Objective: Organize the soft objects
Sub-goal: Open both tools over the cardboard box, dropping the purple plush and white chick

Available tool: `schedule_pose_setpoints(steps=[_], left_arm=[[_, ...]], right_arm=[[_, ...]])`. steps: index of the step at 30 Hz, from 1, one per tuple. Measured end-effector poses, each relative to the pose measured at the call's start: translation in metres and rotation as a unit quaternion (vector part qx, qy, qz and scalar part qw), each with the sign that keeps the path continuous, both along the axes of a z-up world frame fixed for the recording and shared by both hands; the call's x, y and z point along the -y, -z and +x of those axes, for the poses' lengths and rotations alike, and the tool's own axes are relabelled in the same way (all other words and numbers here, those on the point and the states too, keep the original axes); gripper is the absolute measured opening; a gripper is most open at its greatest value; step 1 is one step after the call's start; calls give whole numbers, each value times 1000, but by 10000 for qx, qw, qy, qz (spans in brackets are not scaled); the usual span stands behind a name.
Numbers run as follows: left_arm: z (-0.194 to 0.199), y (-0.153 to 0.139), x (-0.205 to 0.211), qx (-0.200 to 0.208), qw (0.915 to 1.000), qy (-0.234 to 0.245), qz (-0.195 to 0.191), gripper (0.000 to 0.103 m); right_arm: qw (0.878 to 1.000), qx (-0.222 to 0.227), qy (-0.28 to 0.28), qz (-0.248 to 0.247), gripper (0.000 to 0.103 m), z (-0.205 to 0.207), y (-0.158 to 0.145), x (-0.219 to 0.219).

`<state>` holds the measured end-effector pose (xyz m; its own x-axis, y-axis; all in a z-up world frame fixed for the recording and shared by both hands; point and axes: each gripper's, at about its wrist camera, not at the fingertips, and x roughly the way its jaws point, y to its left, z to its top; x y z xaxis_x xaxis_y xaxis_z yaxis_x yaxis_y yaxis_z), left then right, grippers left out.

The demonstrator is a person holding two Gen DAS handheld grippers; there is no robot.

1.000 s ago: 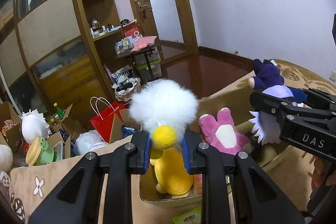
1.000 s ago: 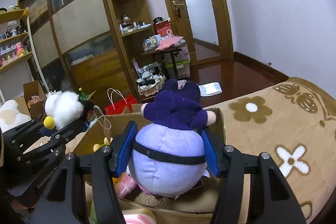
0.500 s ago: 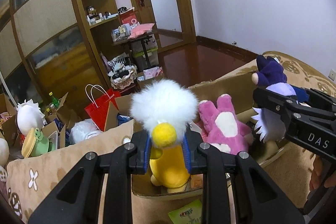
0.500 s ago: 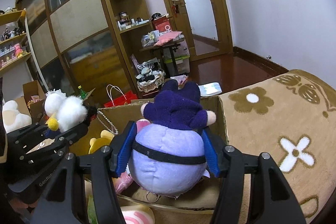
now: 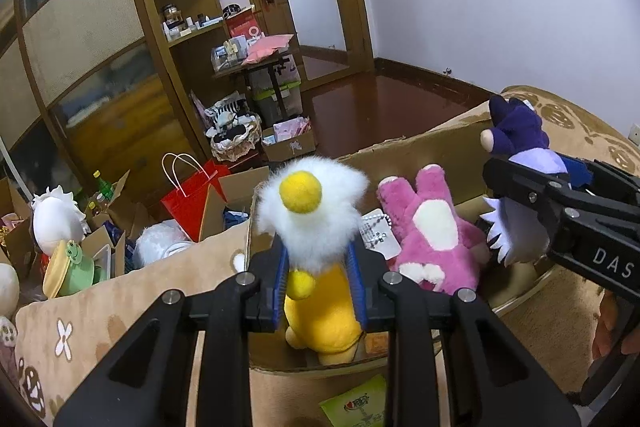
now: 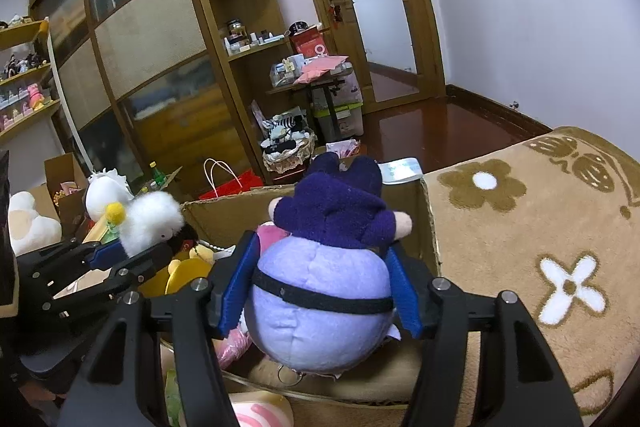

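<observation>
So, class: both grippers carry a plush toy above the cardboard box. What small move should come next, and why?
Probably let both toys go into the cardboard box. The right gripper has the purple plush over the box and its jaws are already opening. The left gripper holds the white-and-yellow plush above the box too, beside the pink plush lying inside.

A cardboard box (image 5: pixel 420 147) sits on a blanket (image 6: pixel 520 227), a rabbit plush (image 5: pixel 432 235) lying inside it, with shelves (image 6: pixel 240 7) far behind and a paper bag (image 5: pixel 192 187) left.
</observation>
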<state>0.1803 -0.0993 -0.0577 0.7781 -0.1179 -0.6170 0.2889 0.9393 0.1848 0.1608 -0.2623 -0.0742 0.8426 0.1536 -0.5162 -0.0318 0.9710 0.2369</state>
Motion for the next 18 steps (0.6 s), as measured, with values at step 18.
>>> schedule_pose_setpoints(steps=[18], left_arm=[[-13,-13,-19,-207,9994,-102,-238,58]], right_arm=[[9999,87,59,18,83,-14,-7,0]])
